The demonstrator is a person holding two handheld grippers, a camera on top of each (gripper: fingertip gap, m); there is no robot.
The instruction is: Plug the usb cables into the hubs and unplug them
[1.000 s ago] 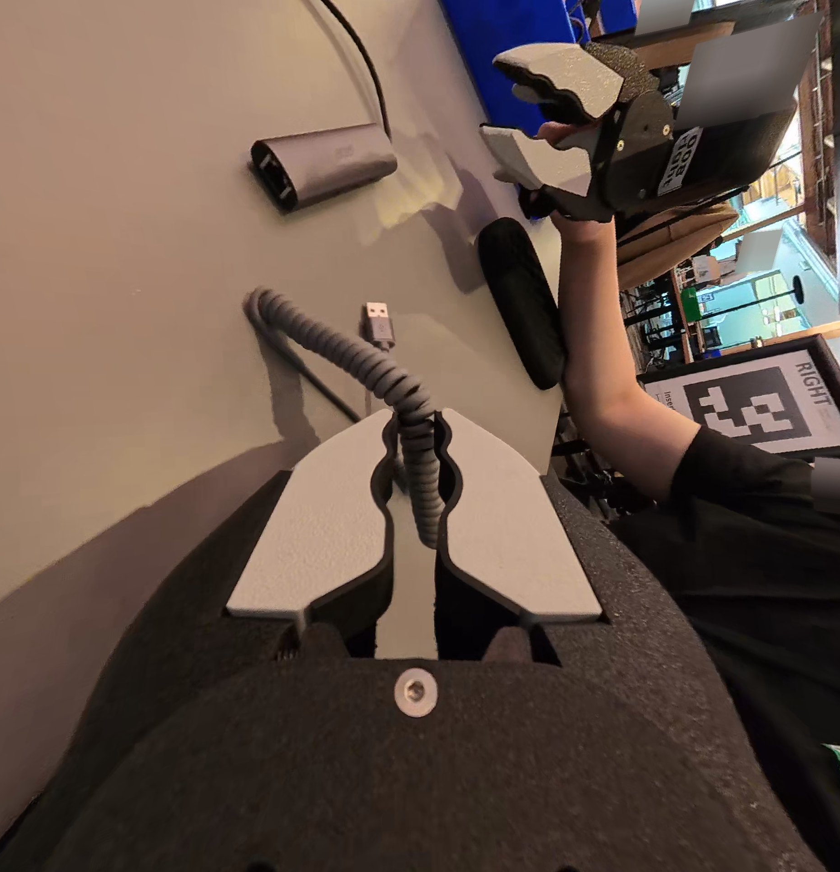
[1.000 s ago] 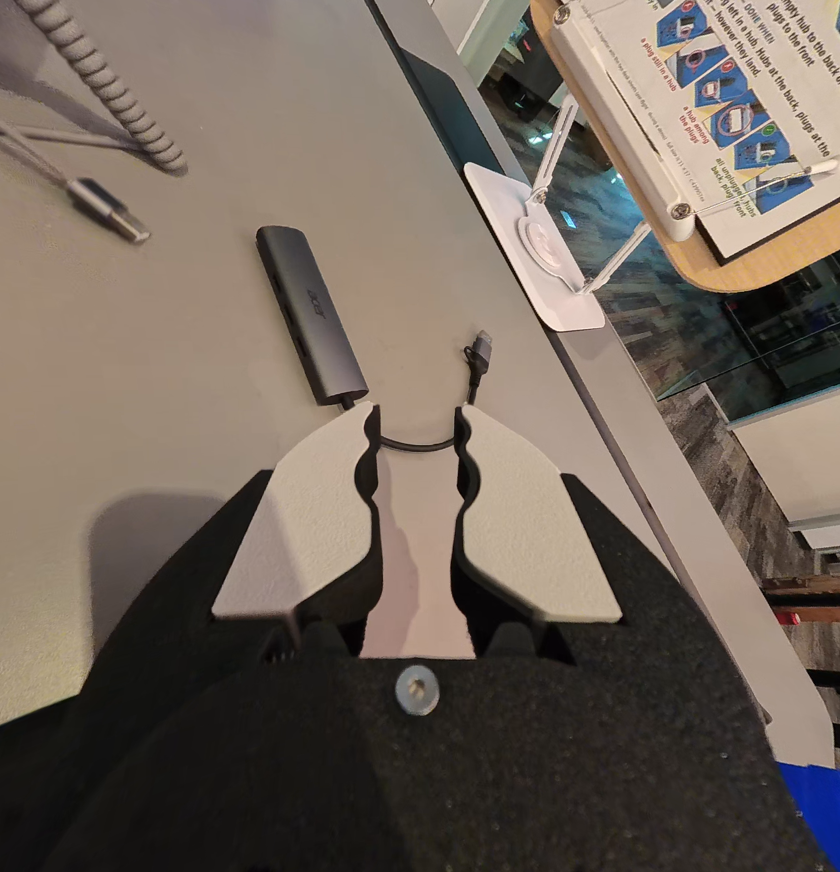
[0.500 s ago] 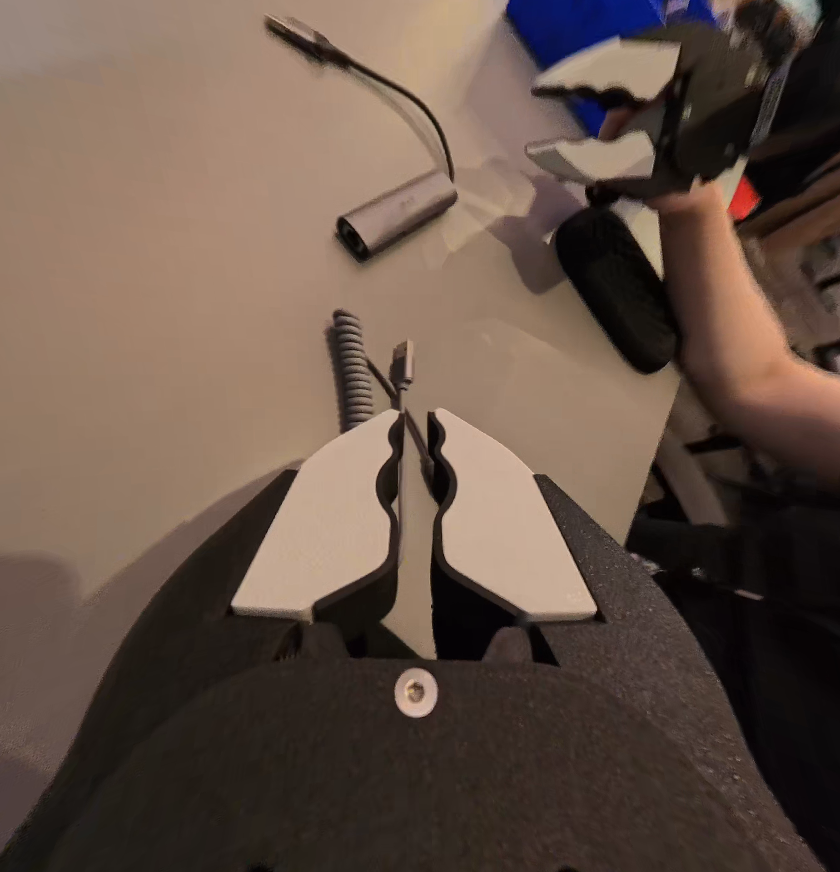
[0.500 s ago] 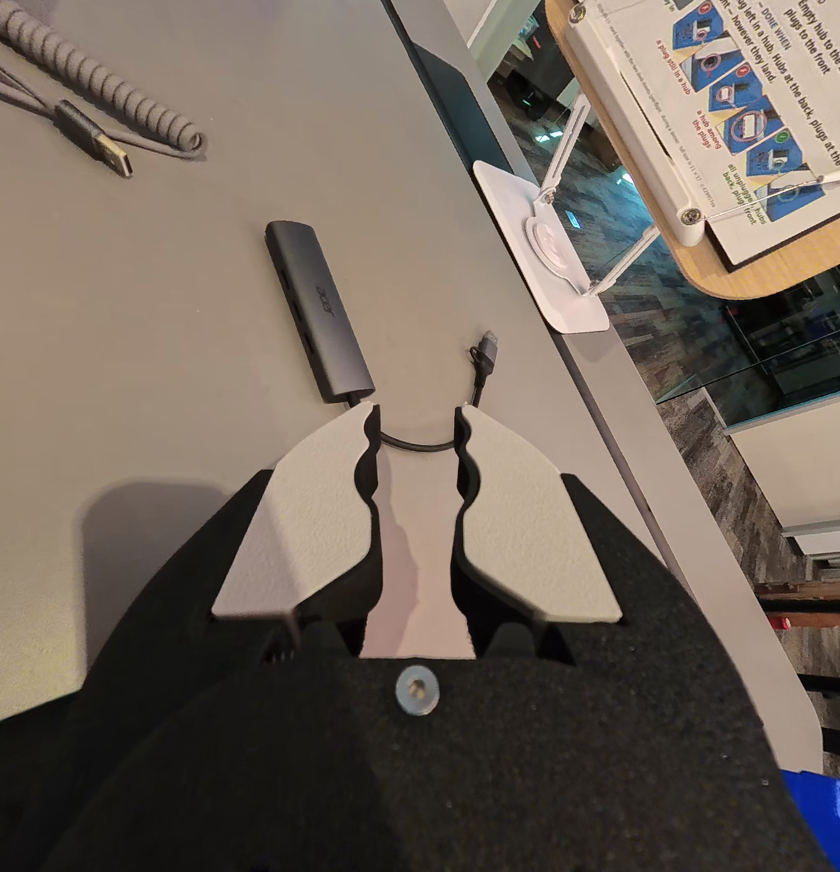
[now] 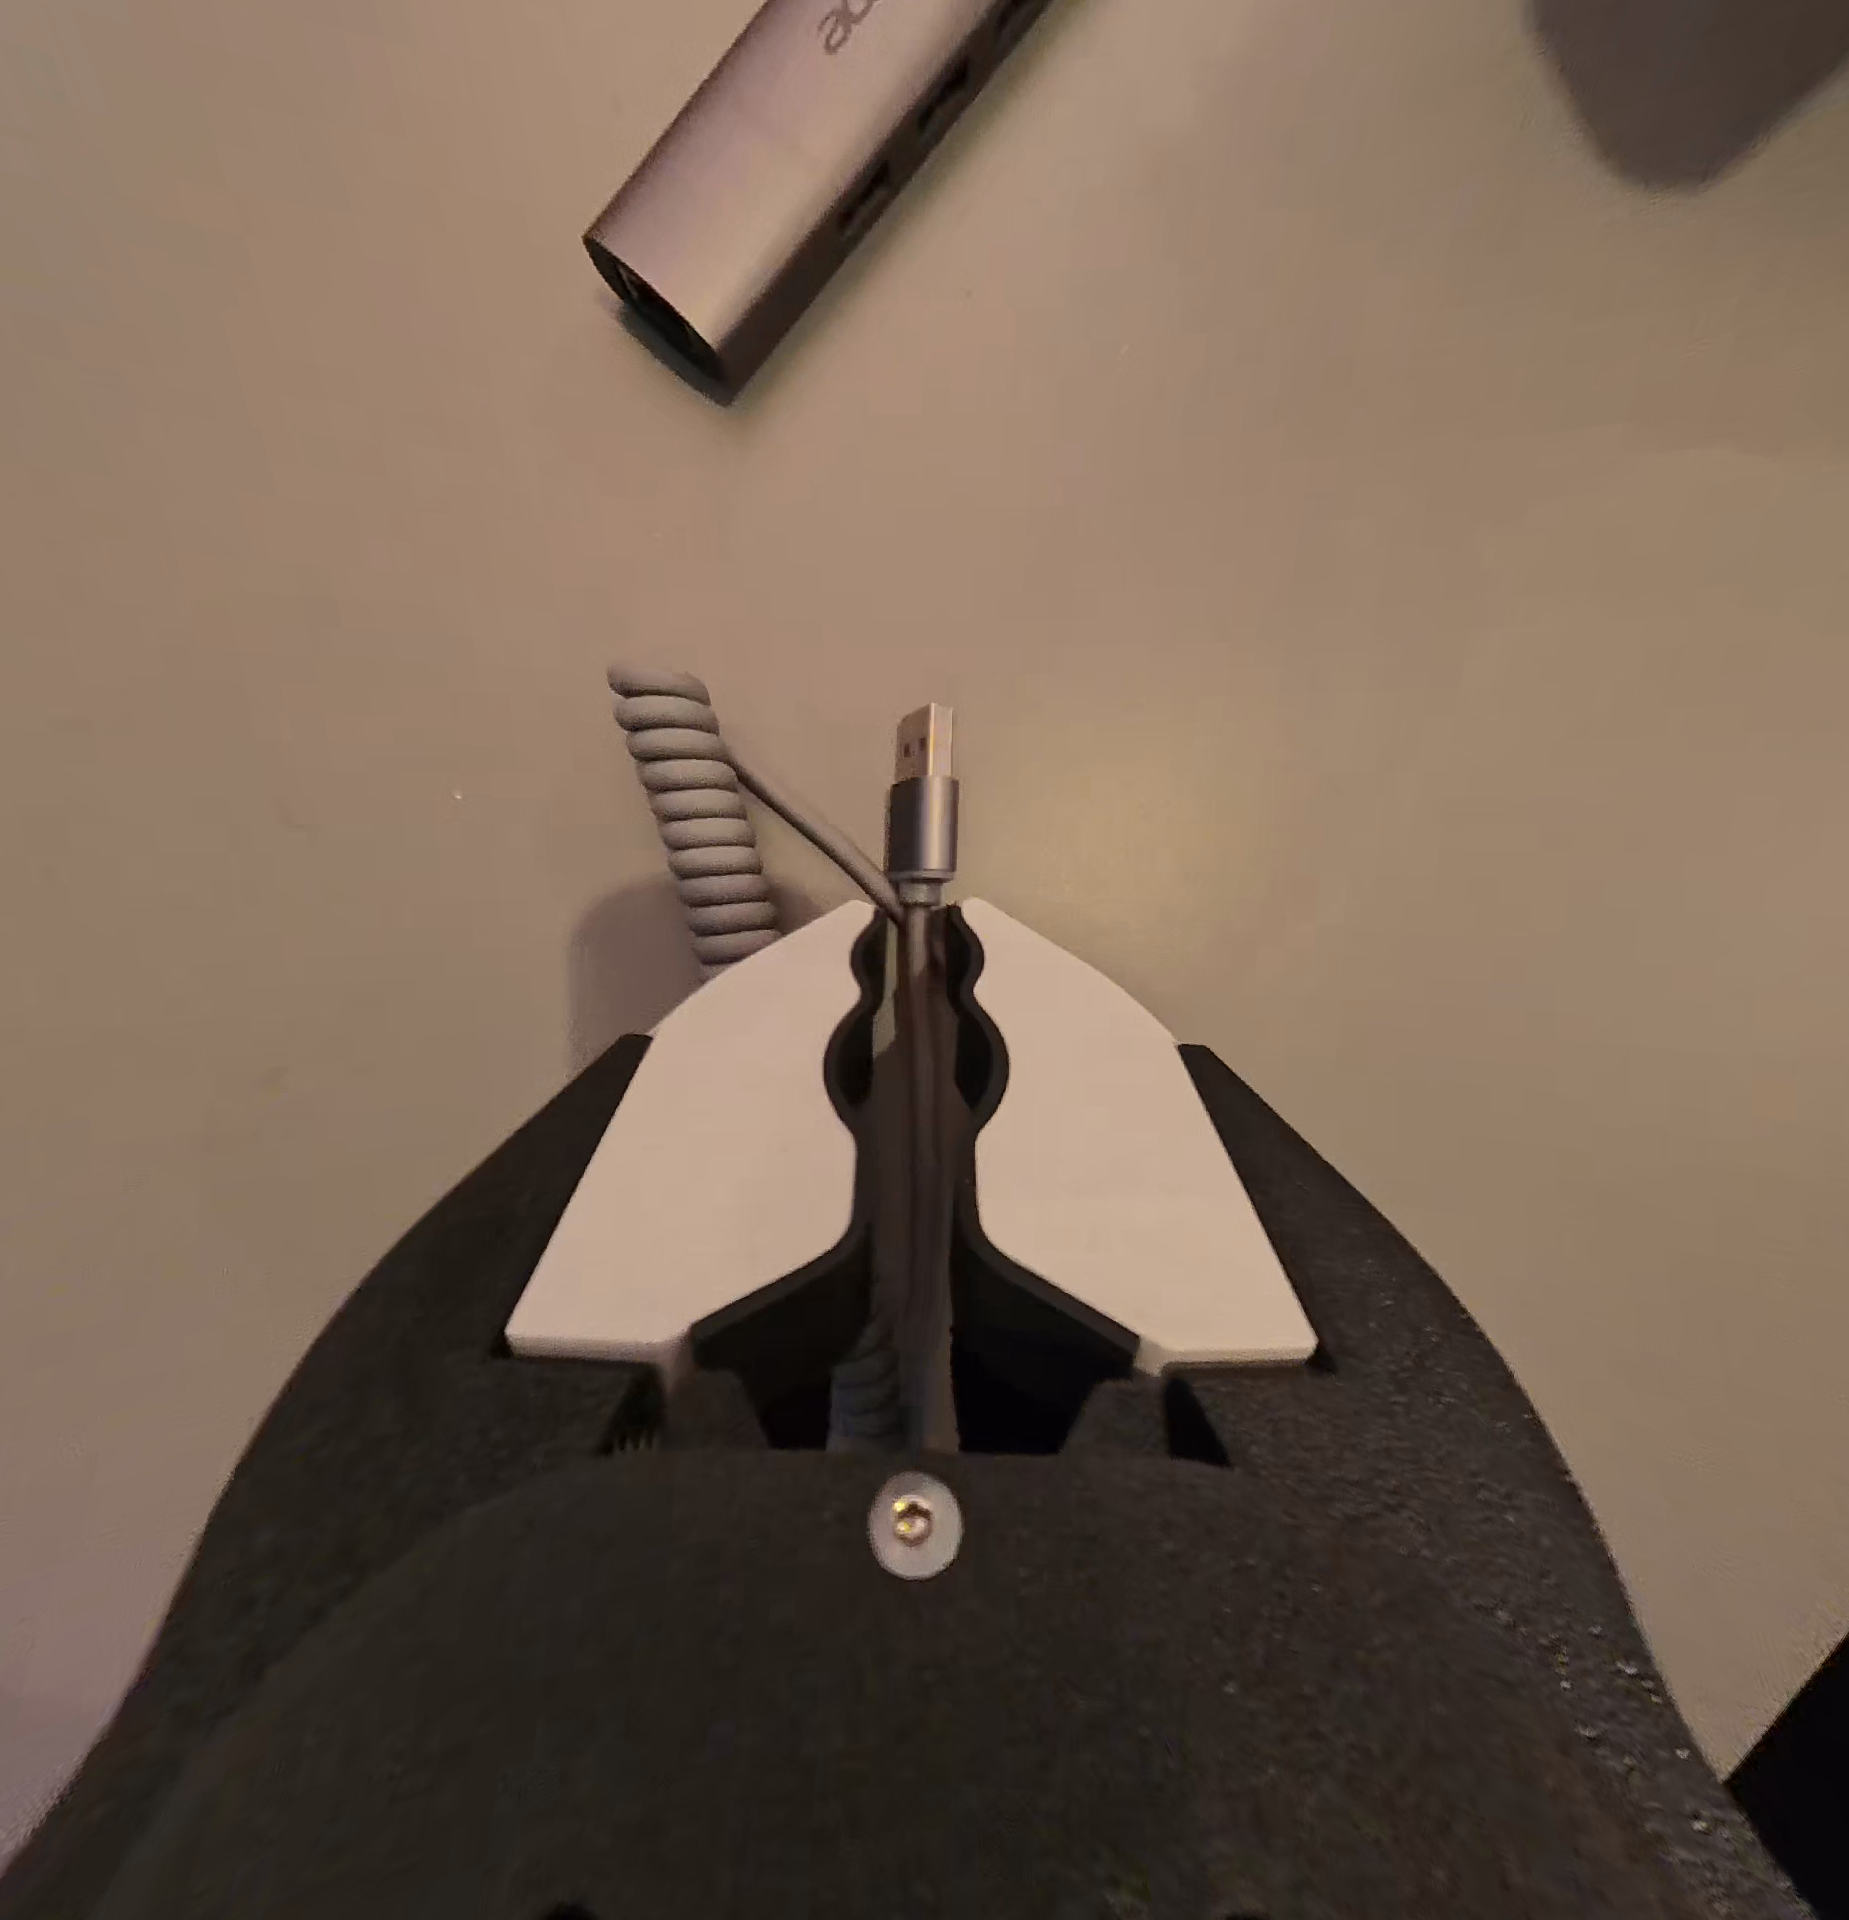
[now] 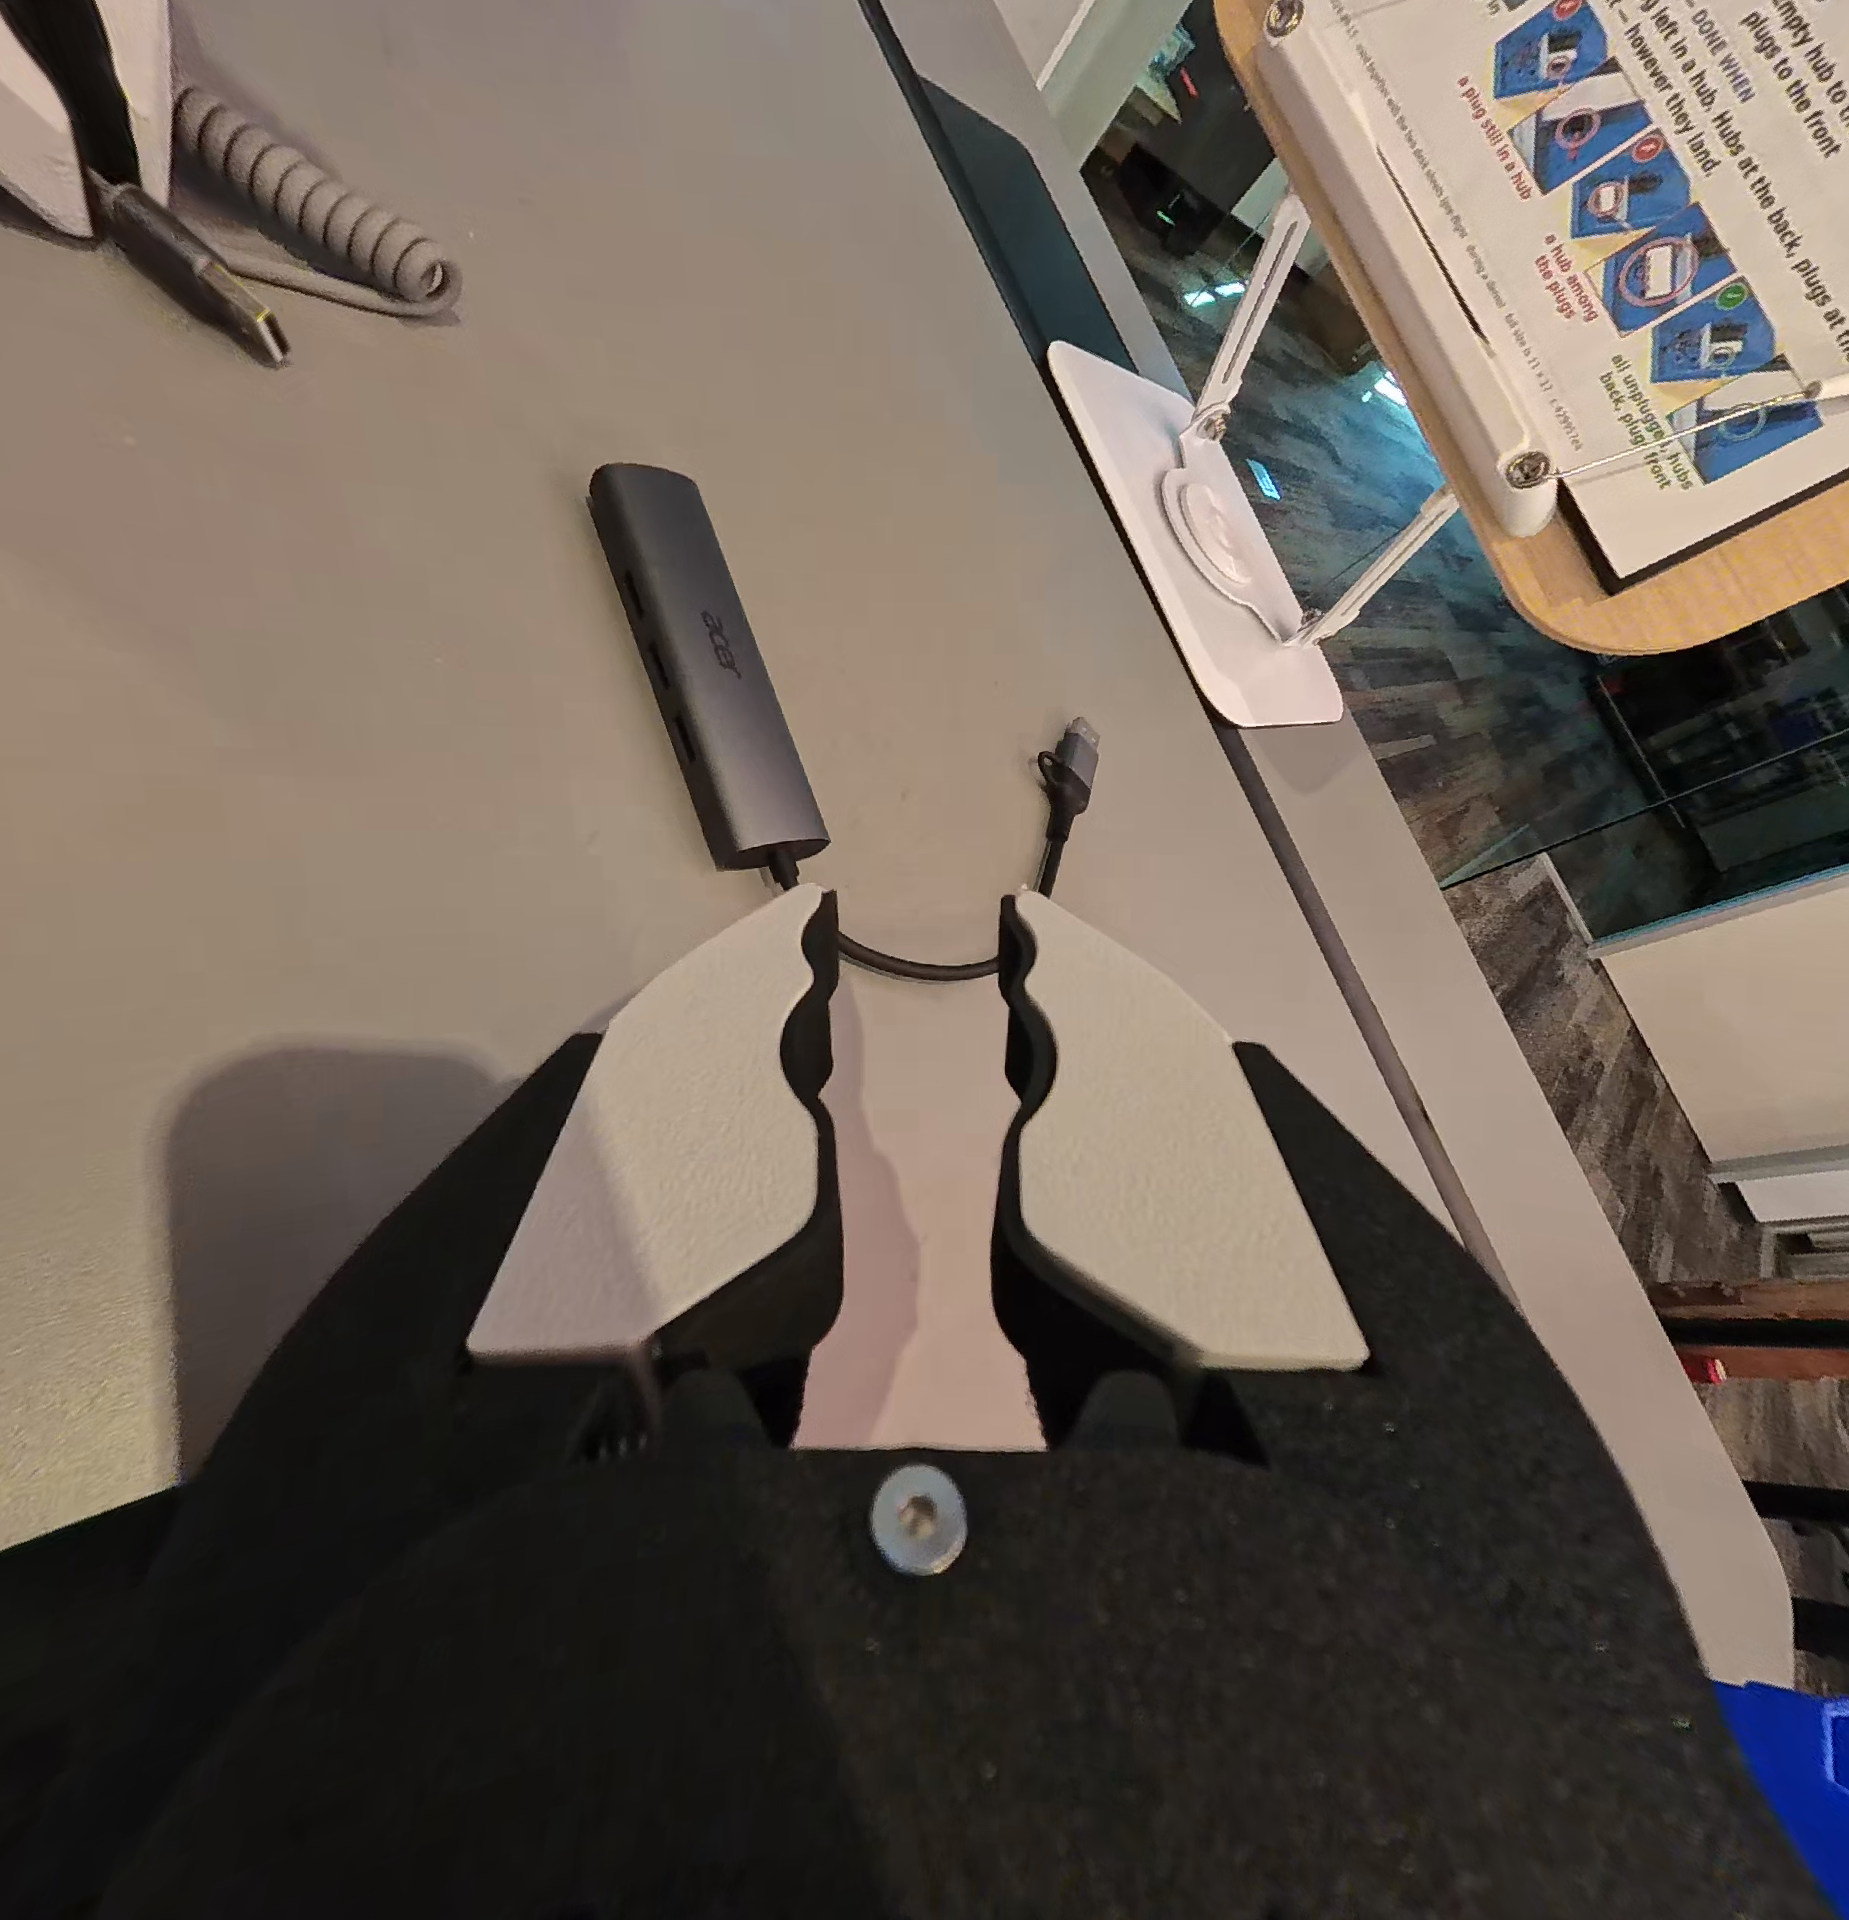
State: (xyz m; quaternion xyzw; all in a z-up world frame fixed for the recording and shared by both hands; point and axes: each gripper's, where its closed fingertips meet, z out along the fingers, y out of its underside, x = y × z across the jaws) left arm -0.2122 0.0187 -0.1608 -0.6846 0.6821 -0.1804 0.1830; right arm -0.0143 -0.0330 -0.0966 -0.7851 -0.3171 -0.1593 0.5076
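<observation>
Grey metal USB plug [image 5: 925, 795] sticking out just beyond left gripper [image 5: 915, 914] fingertips, clenched on its cable; slim grey hub [image 5: 785, 197] lying ahead. Right gripper [image 6: 915, 914] released, empty. Better aligning plug squarely with port before pushing.

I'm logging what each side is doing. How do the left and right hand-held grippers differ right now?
The left hand-held gripper is shut on the USB cable just behind its plug; the right hand-held gripper is open and holds nothing. The left points toward the hub from a distance; the right hovers over the hub's own short cable. Both are above the table.
</observation>
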